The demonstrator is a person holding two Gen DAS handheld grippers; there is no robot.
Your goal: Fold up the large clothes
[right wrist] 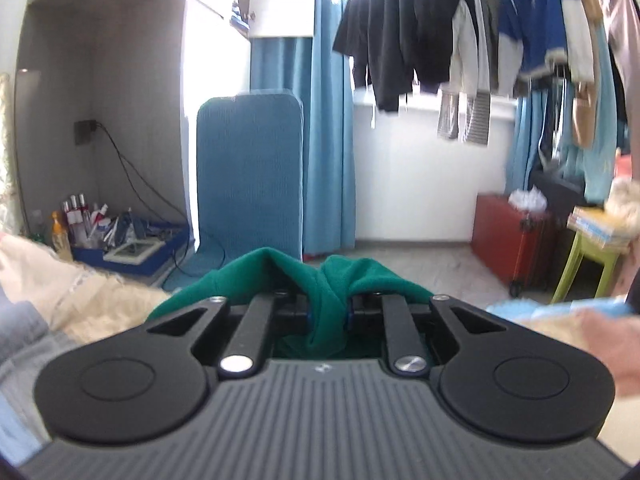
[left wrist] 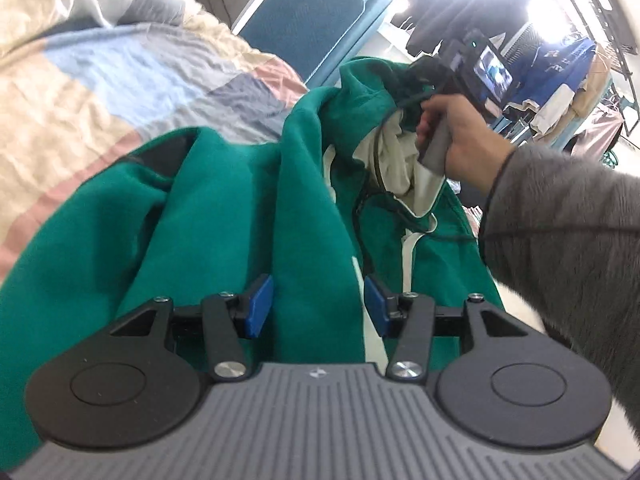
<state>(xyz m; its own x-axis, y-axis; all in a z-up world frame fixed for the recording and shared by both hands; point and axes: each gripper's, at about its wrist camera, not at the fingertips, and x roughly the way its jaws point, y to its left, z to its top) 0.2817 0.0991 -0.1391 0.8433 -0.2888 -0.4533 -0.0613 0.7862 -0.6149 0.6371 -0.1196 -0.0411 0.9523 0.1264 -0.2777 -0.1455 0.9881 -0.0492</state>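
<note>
Left wrist view: we held our left gripper point(left wrist: 319, 304) open around a ridge of the green hoodie point(left wrist: 224, 216) on the patchwork quilt point(left wrist: 100, 80). Our right gripper point(right wrist: 327, 312) pinched the hoodie's far end above the quilt, apparently to spread it for folding.

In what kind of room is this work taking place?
Most likely a bedroom at home. The green garment lies on a bed with a patchwork quilt, clothes hang on a rack by the window, and toiletry bottles stand in a bedside alcove.

Left view looks close along the garment point(left wrist: 224, 216) toward the right tool point(left wrist: 436, 80); right view faces the room. Both share the garment point(right wrist: 320, 276).
</note>
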